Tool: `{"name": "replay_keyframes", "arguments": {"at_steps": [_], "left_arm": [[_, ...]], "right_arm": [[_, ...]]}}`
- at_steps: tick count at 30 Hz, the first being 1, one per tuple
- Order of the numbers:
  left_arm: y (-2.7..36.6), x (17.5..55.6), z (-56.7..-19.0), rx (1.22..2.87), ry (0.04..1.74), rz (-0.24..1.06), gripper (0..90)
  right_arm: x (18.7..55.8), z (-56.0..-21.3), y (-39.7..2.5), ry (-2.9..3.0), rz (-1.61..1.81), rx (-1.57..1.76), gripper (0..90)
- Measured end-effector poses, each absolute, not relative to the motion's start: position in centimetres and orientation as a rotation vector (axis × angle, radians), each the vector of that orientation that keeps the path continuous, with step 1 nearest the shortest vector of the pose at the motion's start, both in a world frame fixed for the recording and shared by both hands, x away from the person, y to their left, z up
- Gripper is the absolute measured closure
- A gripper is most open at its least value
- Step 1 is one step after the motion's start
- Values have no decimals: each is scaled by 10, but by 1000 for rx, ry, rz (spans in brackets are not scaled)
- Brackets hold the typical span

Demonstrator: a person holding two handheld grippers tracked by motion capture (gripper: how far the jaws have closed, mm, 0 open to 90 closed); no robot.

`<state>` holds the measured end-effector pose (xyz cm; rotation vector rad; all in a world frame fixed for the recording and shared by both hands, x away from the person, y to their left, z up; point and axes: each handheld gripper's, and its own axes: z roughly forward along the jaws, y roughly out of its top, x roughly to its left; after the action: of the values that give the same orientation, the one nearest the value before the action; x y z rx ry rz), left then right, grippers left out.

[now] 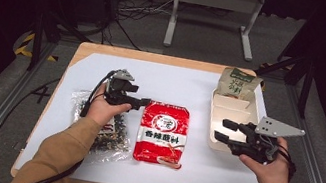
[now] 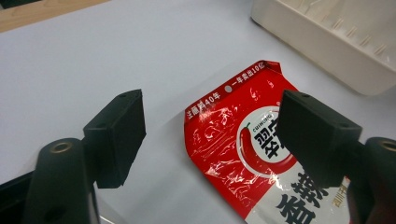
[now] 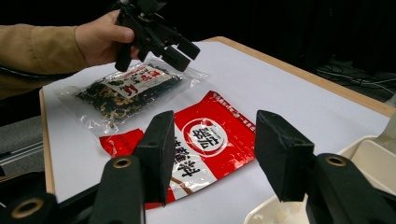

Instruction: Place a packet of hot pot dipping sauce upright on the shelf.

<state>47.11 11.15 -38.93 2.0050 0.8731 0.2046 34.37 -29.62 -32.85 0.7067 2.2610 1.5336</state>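
- A lab-style recording setup: a wooden-edged table with a white top sheet (image 1: 86, 169) stands on grey carpet.
- Black curtains surround it.
- Loose black cables (image 1: 134, 10) and a grey metal stand frame (image 1: 216, 2) lie behind.

A glossy red foil-like sachet (image 1: 162, 133) lies at the centre of the high view, its crinkled film catching white glare. To its left, a clear, shiny plastic bag (image 1: 106, 129) shows dark, rough dried contents through wrinkled film. Both rest on a smooth, matt white sheet covering the counter (image 1: 193, 79), whose pale wood edge shows along the top of the frame. At right, a cream plastic tray (image 1: 229, 108) has a smooth, dull finish; the green-and-tan pouch (image 1: 237, 83) at its far end looks like matt paper. Each hand-held gripper, left (image 1: 141, 102) and right (image 1: 225, 130), is matt black plastic with small brass-coloured metal rivets. A tan cloth sleeve (image 1: 62, 150) fills the lower left.
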Motion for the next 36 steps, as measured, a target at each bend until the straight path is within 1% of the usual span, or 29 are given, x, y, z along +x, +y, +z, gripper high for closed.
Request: {"name": "replay_keyframes", "arguments": {"at_steps": [8, 10, 13, 22, 30, 36], "left_arm": [[100, 483, -402, 2029, 848, 179, 274], [97, 485, -405, 2034, 840, 175, 304], [95, 490, -409, 2022, 821, 140, 339], [89, 503, -425, 2002, 786, 62, 373], [90, 510, -435, 1983, 840, -8, 405], [89, 512, -436, 2012, 866, -20, 419]], "right_arm": [[338, -332, -298, 2267, 1525, 717, 474], [336, -333, -298, 2267, 1516, 722, 474], [332, -334, -300, 2266, 1510, 729, 474], [325, -336, -303, 2262, 1492, 743, 473], [324, -337, -304, 2266, 1490, 745, 471], [324, -339, -302, 2277, 1489, 742, 463]]}}
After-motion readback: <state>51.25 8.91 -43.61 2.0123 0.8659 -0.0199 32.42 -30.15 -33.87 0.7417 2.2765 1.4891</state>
